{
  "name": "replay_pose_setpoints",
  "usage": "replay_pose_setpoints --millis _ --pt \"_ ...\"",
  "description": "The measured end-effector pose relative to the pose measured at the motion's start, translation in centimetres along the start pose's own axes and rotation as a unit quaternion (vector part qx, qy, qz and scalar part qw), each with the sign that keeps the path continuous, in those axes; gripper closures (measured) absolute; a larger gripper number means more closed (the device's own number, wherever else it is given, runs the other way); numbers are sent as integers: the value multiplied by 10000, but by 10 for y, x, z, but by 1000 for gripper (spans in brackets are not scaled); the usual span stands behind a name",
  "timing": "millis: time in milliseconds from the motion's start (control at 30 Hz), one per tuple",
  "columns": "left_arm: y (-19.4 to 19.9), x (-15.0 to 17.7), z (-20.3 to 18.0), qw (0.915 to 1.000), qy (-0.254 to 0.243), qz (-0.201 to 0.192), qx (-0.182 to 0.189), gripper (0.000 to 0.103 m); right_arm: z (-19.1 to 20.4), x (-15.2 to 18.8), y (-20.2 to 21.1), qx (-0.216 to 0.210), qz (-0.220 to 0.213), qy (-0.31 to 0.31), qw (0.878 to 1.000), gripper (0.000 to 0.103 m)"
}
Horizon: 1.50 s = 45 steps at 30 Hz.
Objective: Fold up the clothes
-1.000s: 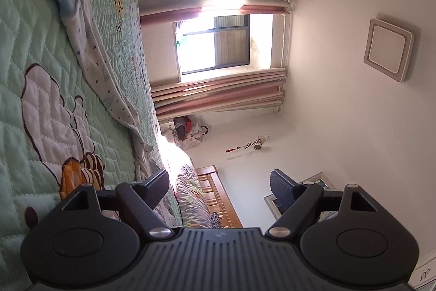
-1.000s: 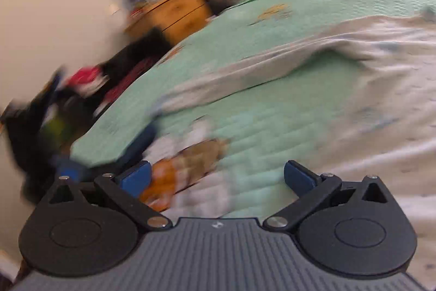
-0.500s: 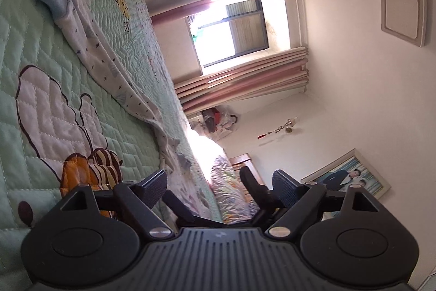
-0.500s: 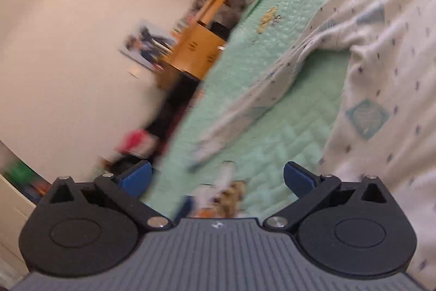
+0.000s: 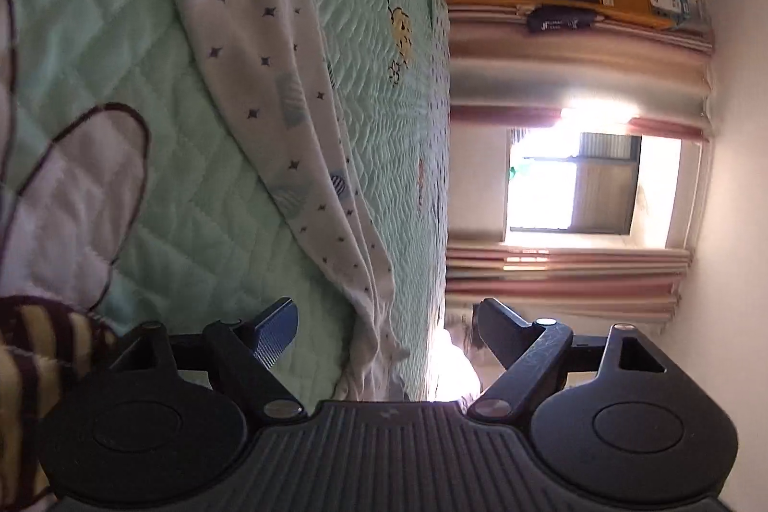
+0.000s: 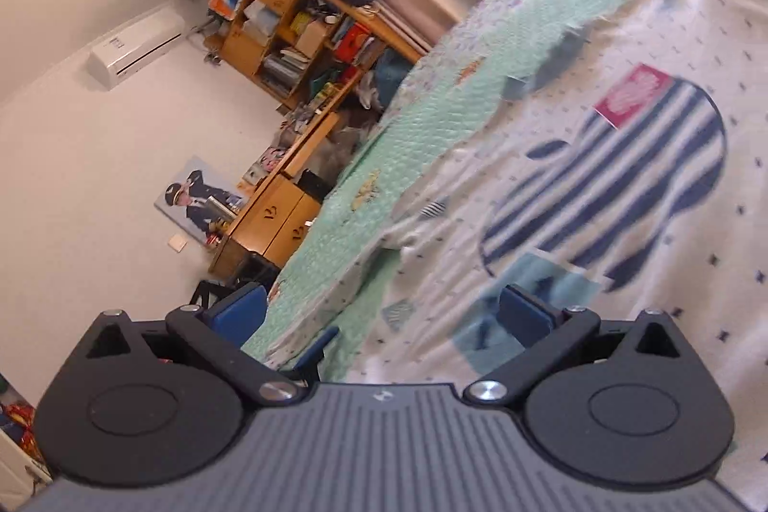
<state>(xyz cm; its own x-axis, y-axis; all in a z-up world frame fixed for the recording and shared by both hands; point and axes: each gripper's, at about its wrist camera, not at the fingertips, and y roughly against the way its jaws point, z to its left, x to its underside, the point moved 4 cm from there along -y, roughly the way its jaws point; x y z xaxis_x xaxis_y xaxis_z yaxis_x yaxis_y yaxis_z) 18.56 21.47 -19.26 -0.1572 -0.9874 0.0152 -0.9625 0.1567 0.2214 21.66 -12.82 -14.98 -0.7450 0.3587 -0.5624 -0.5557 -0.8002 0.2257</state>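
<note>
A: Clothes first: where is the garment?

B: One white garment (image 6: 600, 195) with small dark stars lies spread on the green quilted bedspread (image 5: 158, 89) of the bed. In the right wrist view its front faces up, showing a blue-striped apple shape (image 6: 619, 185) with a pink patch (image 6: 631, 93) at its top. In the left wrist view a long sleeve (image 5: 297, 137) of it runs across the quilt toward the bed's edge.

A: And the tongs?

B: The left tongs (image 5: 386, 332) are released, jaws spread wide, with the sleeve's end lying in the gap between them but not pressed by either pad. The right tongs (image 6: 381, 313) are also released, jaws wide apart; one pad hangs past the bed's side, the other sits over a pale blue square printed on the garment. Whether that pad touches the cloth I cannot tell.

A: Anything else around?

B: A wooden bookshelf (image 6: 297, 27) packed with books and boxes, a wall air conditioner (image 6: 137, 44), a bright window (image 5: 571, 183) with striped curtains (image 5: 566, 277), and a cartoon figure stitched into the quilt beside the left tongs.
</note>
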Motion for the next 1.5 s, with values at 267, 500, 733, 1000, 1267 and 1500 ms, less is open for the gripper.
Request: replay_pose_setpoints --millis 267,500,733,1000,1267,1500 --pt "-69 -16 -24 9959 -604 -229 -630 52 -7 -3 -5 -203 -59 352 9992 0" --pt "-72 -41 -23 9852 -1398 -119 -985 97 -6 1 -8 -171 -6 494 9986 0" --pt "-90 -66 -33 9705 -2151 524 -949 97 13 6 -26 222 542 1210 9909 0" --pt "-105 -73 -37 9563 -2649 1015 -704 95 76 -7 -102 -26 1131 2546 9604 0" --pt "-115 -80 -24 9565 -2628 1212 -365 94 90 37 -140 -1057 2942 2103 9263 2" --pt "-120 -78 -20 9538 -2684 1323 -278 94 66 2 -168 98 2178 1866 9579 0"
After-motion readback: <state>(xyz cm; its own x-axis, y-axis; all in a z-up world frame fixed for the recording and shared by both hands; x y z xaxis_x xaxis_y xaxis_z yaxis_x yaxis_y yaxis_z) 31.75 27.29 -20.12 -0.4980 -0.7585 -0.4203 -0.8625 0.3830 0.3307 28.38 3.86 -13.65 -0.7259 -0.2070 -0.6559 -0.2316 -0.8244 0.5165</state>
